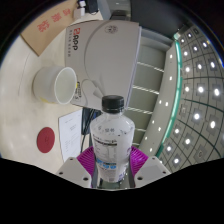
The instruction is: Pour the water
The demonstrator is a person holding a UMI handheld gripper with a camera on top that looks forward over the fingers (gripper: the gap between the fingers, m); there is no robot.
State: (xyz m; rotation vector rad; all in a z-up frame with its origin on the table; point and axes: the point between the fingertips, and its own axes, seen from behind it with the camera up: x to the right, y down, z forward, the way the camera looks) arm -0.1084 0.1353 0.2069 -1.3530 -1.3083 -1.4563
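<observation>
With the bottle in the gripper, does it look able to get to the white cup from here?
Probably yes. The gripper is shut on the bottle, and the cup stands beyond it to the left, with nothing visible on the table between them.

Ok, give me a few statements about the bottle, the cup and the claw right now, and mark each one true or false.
1. The bottle stands upright between the claw's fingers. True.
2. The bottle's cap is off. False: a black cap is on it.
3. The cup sits on the table beyond the bottle. True.
4. The cup is lying on its side. False: it stands upright with its mouth up.
5. The claw holds the cup. False: it is closed on the bottle, and the cup stands apart.
</observation>
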